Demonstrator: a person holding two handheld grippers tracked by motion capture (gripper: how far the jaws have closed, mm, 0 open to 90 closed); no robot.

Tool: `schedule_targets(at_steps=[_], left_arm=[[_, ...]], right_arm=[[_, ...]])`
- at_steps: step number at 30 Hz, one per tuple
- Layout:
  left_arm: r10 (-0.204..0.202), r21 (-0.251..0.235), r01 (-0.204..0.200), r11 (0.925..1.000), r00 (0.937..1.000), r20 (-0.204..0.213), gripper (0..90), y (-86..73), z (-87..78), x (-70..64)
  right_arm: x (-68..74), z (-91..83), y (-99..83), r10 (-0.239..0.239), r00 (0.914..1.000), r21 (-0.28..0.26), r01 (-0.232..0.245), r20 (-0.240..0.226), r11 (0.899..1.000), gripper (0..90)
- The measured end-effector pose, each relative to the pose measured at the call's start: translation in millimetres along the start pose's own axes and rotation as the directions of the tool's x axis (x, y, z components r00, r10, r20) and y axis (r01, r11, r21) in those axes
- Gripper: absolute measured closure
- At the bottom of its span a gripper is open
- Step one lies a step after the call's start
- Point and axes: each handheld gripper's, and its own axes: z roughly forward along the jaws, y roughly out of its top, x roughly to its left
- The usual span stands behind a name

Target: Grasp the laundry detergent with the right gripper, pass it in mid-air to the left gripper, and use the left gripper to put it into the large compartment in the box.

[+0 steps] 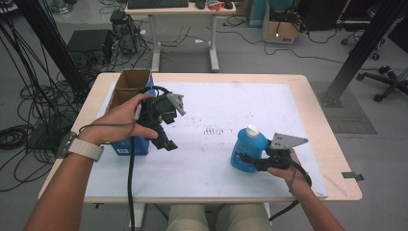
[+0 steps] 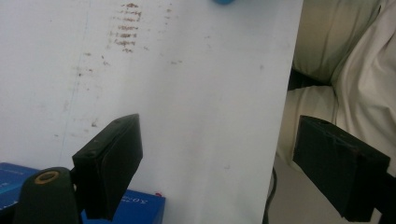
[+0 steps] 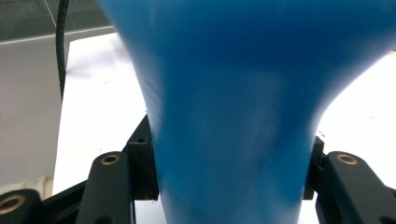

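The right gripper (image 1: 251, 161) had the blue bottle (image 1: 247, 150) clamped low on its body, jaws pressed against both flanks, and the bottle stood upright with its white cap (image 1: 251, 129) on top, resting on the white sheet (image 1: 211, 110) that covered the bench (image 1: 332, 144). Gripping low probably kept it steady and stopped it tipping. Seen from the right gripper view, the bottle (image 3: 233, 107) bulged between the jaws, squeezed tight at its waist. Well to the left of the bottle, the left gripper (image 1: 166, 139) hung above the sheet with its jaws spread wide and nothing between them, just beside the blue box (image 1: 126, 147) at the sheet's edge. It looked parked out of the way, ready to help. An open cardboard box (image 1: 131, 83) sat beyond the blue box.
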Motion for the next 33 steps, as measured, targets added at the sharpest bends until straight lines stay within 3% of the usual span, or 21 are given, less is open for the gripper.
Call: schedule_targets(at_steps=[33], left_arm=[[-0.001, -0.005, 0.001, 1.0000, 1.0000, -0.002, 16.0, -0.1, 0.8, 0.5]], right_arm=[[-0.3, 0.3, 0.3, -0.006, 1.0000, -0.002, 0.006, -0.002, 1.000, 43.2]])
